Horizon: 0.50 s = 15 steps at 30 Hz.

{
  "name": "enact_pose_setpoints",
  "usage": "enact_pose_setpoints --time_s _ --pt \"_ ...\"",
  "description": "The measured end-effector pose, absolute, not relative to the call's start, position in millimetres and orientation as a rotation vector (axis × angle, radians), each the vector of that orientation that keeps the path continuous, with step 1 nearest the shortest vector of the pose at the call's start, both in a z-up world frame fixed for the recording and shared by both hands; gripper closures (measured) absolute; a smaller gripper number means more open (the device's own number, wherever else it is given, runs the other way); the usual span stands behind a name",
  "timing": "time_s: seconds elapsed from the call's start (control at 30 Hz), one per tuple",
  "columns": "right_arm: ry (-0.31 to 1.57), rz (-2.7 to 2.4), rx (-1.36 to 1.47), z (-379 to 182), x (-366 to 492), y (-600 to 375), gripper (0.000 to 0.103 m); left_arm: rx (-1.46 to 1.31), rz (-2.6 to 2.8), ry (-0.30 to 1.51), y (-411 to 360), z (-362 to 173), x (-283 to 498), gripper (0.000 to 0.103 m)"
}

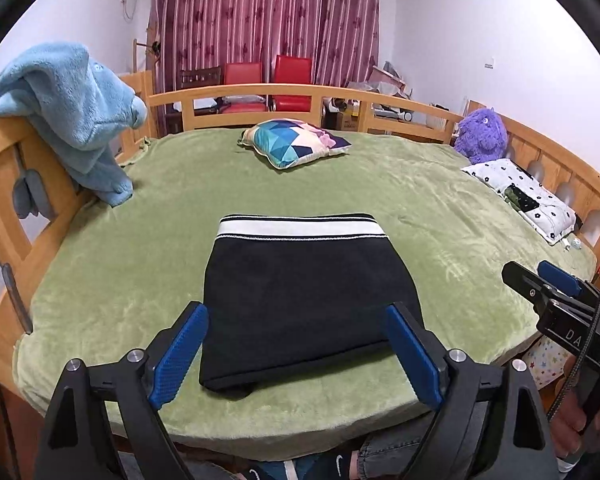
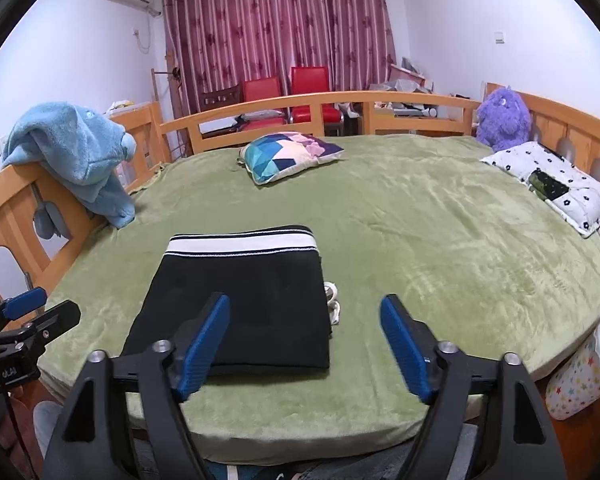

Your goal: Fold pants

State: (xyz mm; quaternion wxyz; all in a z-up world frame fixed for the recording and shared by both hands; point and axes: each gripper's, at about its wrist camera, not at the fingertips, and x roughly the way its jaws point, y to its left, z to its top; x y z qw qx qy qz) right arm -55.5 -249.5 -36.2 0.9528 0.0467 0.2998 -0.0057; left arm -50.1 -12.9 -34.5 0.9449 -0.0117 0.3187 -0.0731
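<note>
Black pants (image 1: 304,292) lie folded into a compact rectangle on the green bed cover (image 1: 440,216), white waistband stripe at the far end. In the right wrist view the pants (image 2: 244,300) sit left of centre with a white drawstring (image 2: 333,300) poking out at their right edge. My left gripper (image 1: 296,350) hangs above the near end of the pants, jaws wide apart, nothing between the blue pads. My right gripper (image 2: 305,342) is open too, above the pants' near right corner and apart from the cloth. Each gripper shows at the edge of the other's view.
A patterned cushion (image 1: 296,142) lies mid-bed, a white dotted pillow (image 1: 524,196) and purple plush toy (image 1: 482,134) at the right. A blue fleece garment (image 1: 72,108) drapes over the wooden bed rail (image 1: 4,184) on the left. A star-print bin (image 2: 580,372) stands beside the bed's near right corner.
</note>
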Motion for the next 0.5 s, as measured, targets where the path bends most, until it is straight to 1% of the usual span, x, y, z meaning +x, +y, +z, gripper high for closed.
enact_pose_setpoints --time_s 0.07,0.17,0.2,0.5 --pt "0.593 -0.027 0.082 -33 -60 -249 0.016 -0.023 -0.143 0.642 -13 -31 -54 0.01" --pt "0.582 -0.046 0.074 -28 -65 -249 0.011 -0.025 -0.131 0.636 -13 -26 -59 0.007" --pt "0.578 -0.061 0.074 -27 -65 -249 0.011 -0.024 -0.131 0.635 -13 -25 -60 0.005" --pt "0.578 -0.085 0.074 -23 -72 -256 0.01 -0.02 -0.116 0.616 -16 -20 -70 0.005"
